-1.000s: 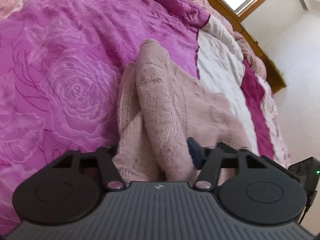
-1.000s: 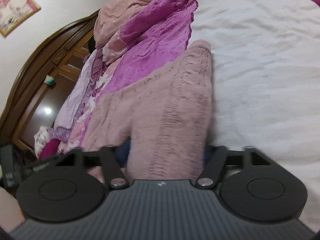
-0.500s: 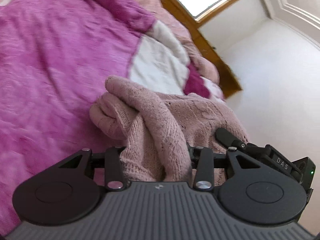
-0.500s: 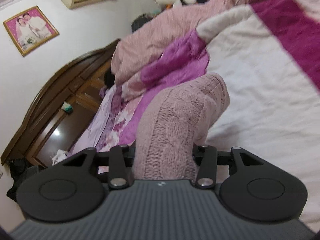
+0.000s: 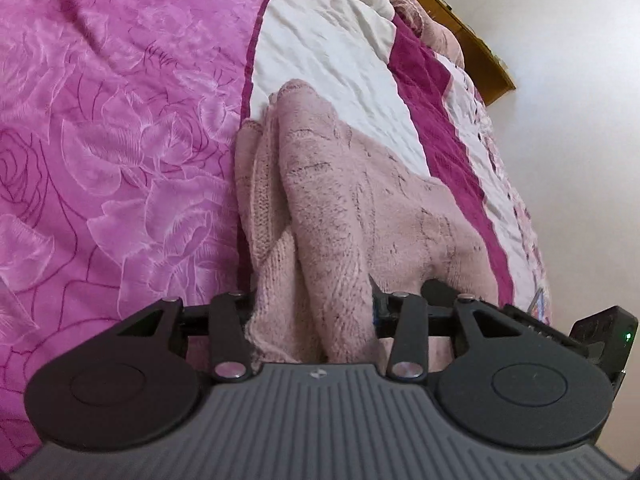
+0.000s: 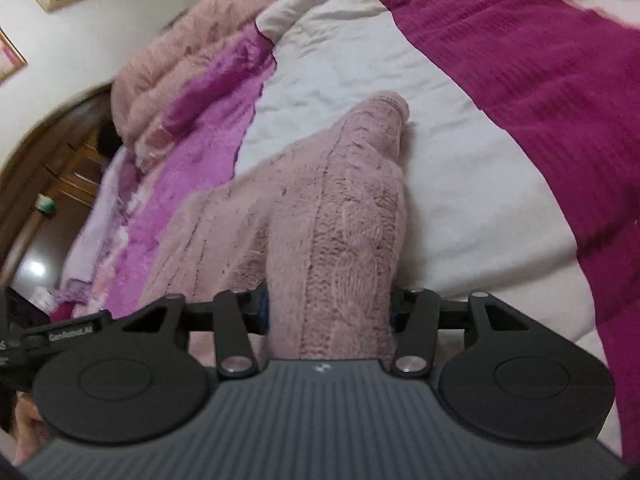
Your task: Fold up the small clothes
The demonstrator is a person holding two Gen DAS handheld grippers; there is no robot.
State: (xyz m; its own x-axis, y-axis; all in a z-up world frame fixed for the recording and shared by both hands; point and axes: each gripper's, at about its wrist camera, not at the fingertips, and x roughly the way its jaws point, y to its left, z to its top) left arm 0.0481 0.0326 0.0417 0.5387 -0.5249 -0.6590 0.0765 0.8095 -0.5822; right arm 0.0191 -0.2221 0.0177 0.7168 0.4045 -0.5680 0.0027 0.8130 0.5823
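A small pink knitted sweater point(image 5: 344, 208) lies bunched on the bed, stretched between both grippers; it also shows in the right wrist view point(image 6: 320, 208). My left gripper point(image 5: 316, 312) is shut on one end of the sweater, the fabric filling the jaws and hiding the fingertips. My right gripper point(image 6: 328, 308) is shut on the other end, with a sleeve cuff point(image 6: 384, 108) lying ahead on the white panel. The other gripper's black body point(image 5: 600, 332) shows at the right edge of the left wrist view.
The bed has a magenta rose-pattern quilt point(image 5: 100, 140) with a white panel point(image 6: 460, 200) and a dark magenta stripe point(image 6: 540, 80). A fluffy pink blanket point(image 6: 192, 56) is heaped at the head. A wooden headboard point(image 6: 52, 168) and a wooden bed frame point(image 5: 460, 32) border it.
Both grippers dropped back down toward the bed with the sweater, which now lies flatter and stretched out instead of hanging raised. Both stay shut on it.
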